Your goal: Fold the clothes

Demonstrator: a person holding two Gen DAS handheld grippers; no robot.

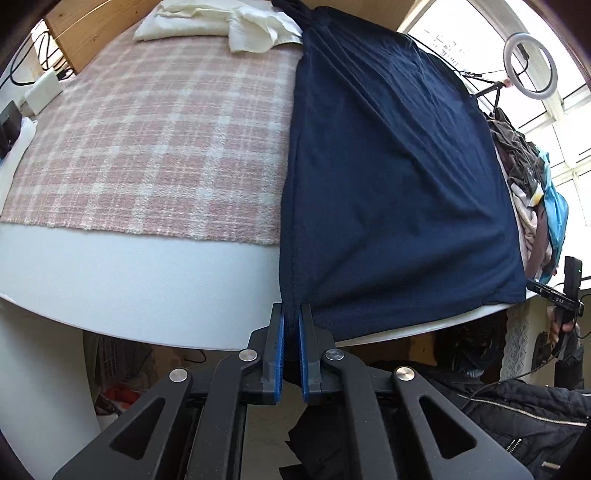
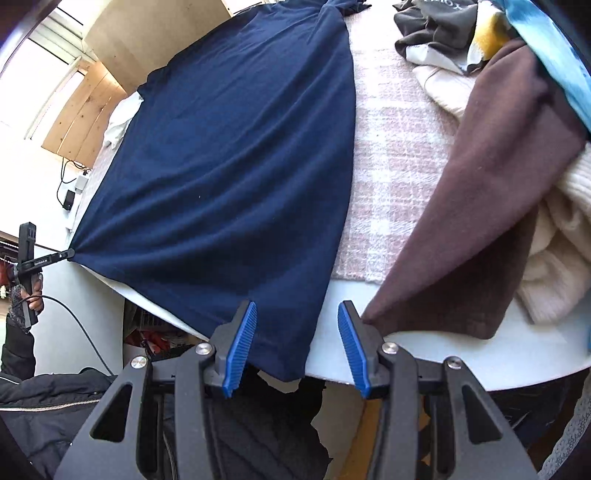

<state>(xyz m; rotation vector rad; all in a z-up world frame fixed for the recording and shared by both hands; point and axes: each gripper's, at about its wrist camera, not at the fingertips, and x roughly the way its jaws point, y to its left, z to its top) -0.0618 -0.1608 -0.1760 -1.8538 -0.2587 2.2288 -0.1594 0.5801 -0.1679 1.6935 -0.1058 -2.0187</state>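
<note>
Plaid blanket (image 1: 147, 140) under navy garment (image 1: 388, 166), left claw (image 1: 291, 314) pinching corner.

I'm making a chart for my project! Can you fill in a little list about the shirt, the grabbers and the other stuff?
shirt: navy, spread flat on the plaid blanket
left gripper: shut on the shirt's near corner
right gripper: open, over the other near corner
clothes pile: right of the shirt
white cloth: far end of blanket

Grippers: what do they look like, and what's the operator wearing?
Both the left gripper and right gripper have matte black linkage arms with silver pivot pins and ribbed blue finger pads. A black cable trails from the left handle. The person wears a black zipped puffer jacket.
</note>
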